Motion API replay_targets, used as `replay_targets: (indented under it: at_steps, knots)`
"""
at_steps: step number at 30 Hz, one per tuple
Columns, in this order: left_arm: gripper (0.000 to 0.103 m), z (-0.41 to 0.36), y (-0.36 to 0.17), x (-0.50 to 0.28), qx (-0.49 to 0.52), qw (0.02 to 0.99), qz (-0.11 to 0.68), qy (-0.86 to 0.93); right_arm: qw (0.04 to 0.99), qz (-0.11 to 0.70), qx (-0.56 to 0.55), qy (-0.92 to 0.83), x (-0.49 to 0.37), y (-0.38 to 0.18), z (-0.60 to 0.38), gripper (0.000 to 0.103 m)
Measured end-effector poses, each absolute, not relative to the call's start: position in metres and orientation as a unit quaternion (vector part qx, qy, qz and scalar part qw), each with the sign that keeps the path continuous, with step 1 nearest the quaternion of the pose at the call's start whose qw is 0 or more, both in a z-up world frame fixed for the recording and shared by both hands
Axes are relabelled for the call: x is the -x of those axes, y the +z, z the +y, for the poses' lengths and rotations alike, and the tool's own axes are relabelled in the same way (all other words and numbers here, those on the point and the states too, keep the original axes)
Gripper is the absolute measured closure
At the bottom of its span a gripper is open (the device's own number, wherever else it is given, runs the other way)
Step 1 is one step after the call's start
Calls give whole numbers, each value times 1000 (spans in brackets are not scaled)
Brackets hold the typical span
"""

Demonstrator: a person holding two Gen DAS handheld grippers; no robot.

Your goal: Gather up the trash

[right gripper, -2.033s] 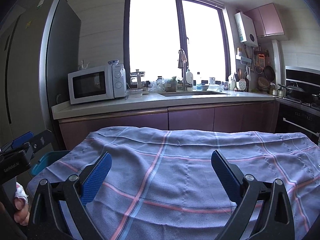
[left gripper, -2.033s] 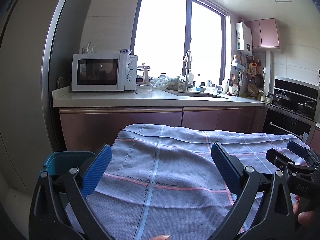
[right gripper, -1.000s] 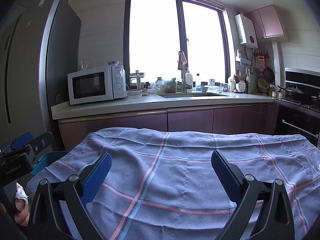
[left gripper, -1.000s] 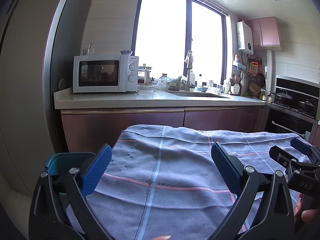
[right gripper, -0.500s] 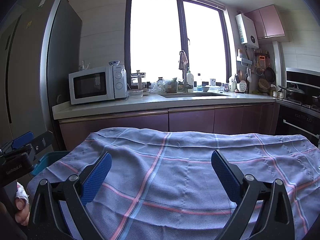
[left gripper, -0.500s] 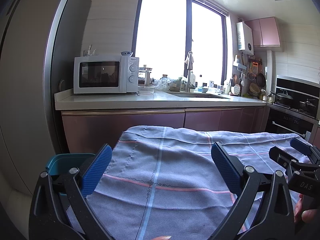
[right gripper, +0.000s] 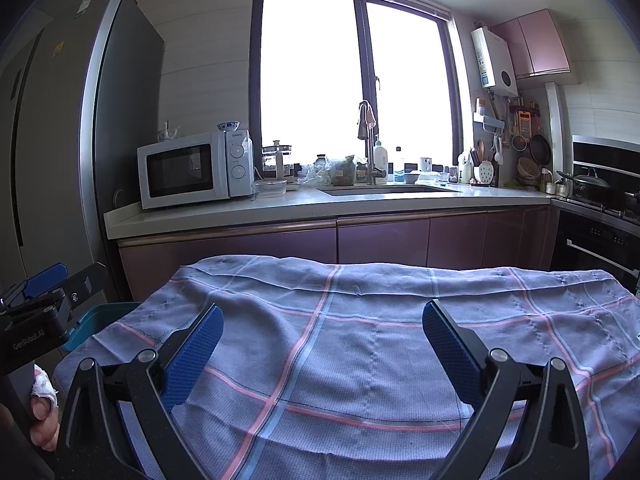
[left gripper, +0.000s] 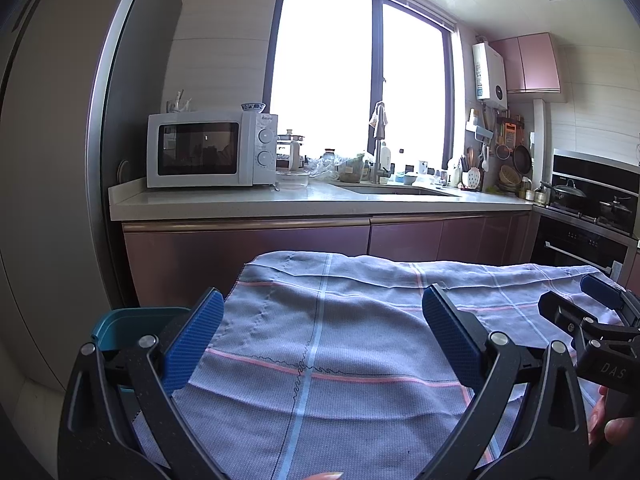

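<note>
While no trash shows on the lilac plaid-clothed table (right gripper: 360,360), the teal plastic bin (left gripper: 132,322) lies left — nearest the left claw (left gripper: 320,332); both claws gape, empty.

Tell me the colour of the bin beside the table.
Teal bin, clearest in the left wrist view.

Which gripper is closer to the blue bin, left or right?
Left, probably. The blue bin sits right beside the open left gripper, off the cloth's left edge. The open right gripper hovers farther away.
</note>
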State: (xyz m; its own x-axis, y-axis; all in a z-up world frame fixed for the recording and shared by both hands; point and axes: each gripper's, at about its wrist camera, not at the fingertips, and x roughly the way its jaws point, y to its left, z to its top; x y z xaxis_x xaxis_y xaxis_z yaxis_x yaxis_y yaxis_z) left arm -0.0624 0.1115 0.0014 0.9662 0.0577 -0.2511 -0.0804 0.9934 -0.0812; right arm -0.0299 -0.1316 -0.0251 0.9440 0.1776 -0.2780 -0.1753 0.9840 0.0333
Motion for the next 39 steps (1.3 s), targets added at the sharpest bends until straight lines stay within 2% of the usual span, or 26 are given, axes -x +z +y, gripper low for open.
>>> replay_targets:
  at_steps: [39]
  knots:
    - [5,113,-5,52,42,989,135,33,986,145,-3,87,29,-27,-133,7]
